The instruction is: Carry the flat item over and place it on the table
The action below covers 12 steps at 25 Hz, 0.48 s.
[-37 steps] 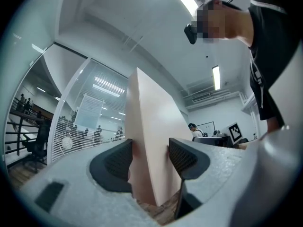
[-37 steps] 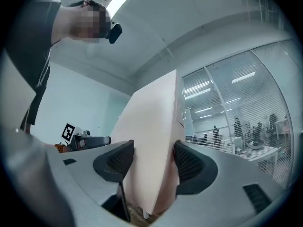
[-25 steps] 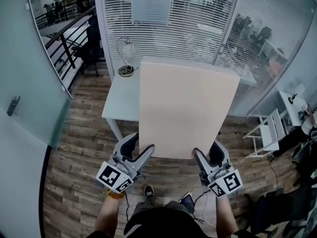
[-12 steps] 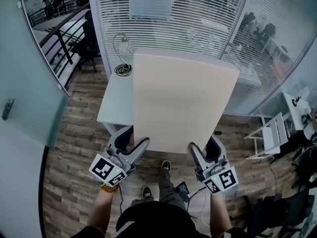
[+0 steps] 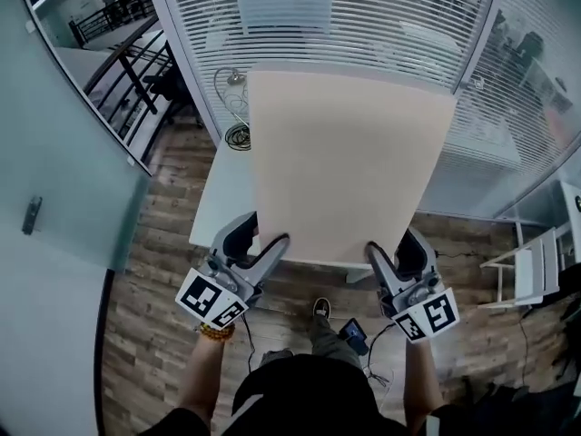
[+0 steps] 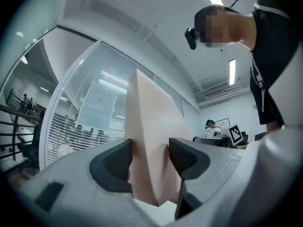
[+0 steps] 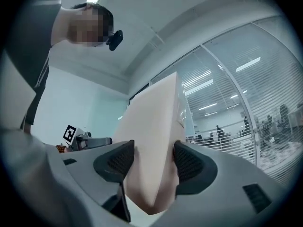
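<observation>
Jaws of left gripper point(image 5: 259, 245) and right gripper point(image 5: 395, 249) clamp board's point(image 5: 349, 162) near edge | board over table point(image 5: 221, 198)

Left gripper point(image 5: 261, 241) and right gripper point(image 5: 395, 248) match: pale grey moulded shells, black ribbed pads point(image 6: 115, 162) lining the jaws, and a white cube point(image 5: 211, 300) with black square markers at the rear of each. The person wears a black top point(image 5: 300, 405) with thin white piping, a beaded orange bracelet point(image 5: 213, 332) beside the left gripper's cube, a dark shoe point(image 5: 320, 309) and a small black head camera point(image 6: 191, 37).
</observation>
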Each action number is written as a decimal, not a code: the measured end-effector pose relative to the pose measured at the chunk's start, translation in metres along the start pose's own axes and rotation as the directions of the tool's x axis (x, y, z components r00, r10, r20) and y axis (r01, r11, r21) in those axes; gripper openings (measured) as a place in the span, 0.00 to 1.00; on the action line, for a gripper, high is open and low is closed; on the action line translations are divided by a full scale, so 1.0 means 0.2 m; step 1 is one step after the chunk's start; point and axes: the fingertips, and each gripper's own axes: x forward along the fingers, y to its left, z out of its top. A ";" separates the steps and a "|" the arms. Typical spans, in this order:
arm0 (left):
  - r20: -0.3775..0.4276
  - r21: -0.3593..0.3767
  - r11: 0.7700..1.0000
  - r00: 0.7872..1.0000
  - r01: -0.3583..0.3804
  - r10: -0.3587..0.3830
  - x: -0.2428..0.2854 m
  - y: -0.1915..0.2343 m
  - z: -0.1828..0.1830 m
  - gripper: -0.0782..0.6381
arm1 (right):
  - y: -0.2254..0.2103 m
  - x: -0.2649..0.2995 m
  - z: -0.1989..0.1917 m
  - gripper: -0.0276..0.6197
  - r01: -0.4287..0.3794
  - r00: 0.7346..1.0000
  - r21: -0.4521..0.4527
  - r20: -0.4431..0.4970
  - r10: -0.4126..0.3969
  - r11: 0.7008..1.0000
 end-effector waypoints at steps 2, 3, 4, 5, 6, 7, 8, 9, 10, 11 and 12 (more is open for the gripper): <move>-0.006 0.005 1.000 1.000 -0.018 0.018 0.11 0.06 -0.01 0.45 | -0.11 0.07 -0.01 0.42 -0.017 1.000 0.012 0.000 0.017 1.000; -0.007 0.008 1.000 1.000 -0.027 0.027 0.15 0.09 -0.01 0.45 | -0.16 0.11 -0.02 0.42 -0.024 1.000 0.017 0.000 0.024 1.000; -0.010 0.010 0.999 0.999 -0.036 0.036 0.18 0.12 -0.02 0.45 | -0.19 0.15 -0.03 0.42 -0.030 1.000 0.023 -0.002 0.030 0.999; -0.014 0.009 0.999 0.999 -0.045 0.045 0.20 0.15 -0.03 0.45 | -0.22 0.19 -0.05 0.42 -0.036 0.999 0.032 -0.007 0.036 0.999; -0.019 0.005 0.999 0.998 -0.052 0.052 0.21 0.17 -0.04 0.45 | -0.23 0.21 -0.06 0.42 -0.040 0.999 0.041 -0.013 0.041 0.998; -0.024 -0.002 0.998 0.998 -0.057 0.057 0.21 0.20 -0.05 0.45 | -0.23 0.24 -0.08 0.42 -0.044 0.999 0.049 -0.020 0.045 0.998; -0.027 -0.009 0.998 0.998 -0.060 0.059 0.20 0.23 -0.05 0.45 | -0.22 0.26 -0.09 0.42 -0.046 0.999 0.052 -0.026 0.048 0.998; -0.028 -0.015 0.998 0.998 -0.061 0.060 0.19 0.26 -0.06 0.45 | -0.21 0.29 -0.11 0.42 -0.048 0.998 0.050 -0.032 0.049 0.998; -0.029 -0.020 0.998 0.998 -0.061 0.060 0.18 0.29 -0.07 0.45 | -0.20 0.32 -0.12 0.42 -0.046 0.998 0.045 -0.038 0.048 0.998; -0.031 -0.027 0.998 0.998 -0.059 0.058 0.17 0.31 -0.08 0.45 | -0.19 0.34 -0.13 0.42 -0.043 0.998 0.041 -0.045 0.045 0.998; -0.031 -0.036 0.998 0.998 -0.056 0.055 0.15 0.34 -0.09 0.45 | -0.17 0.36 -0.14 0.42 -0.039 0.998 0.037 -0.052 0.041 0.999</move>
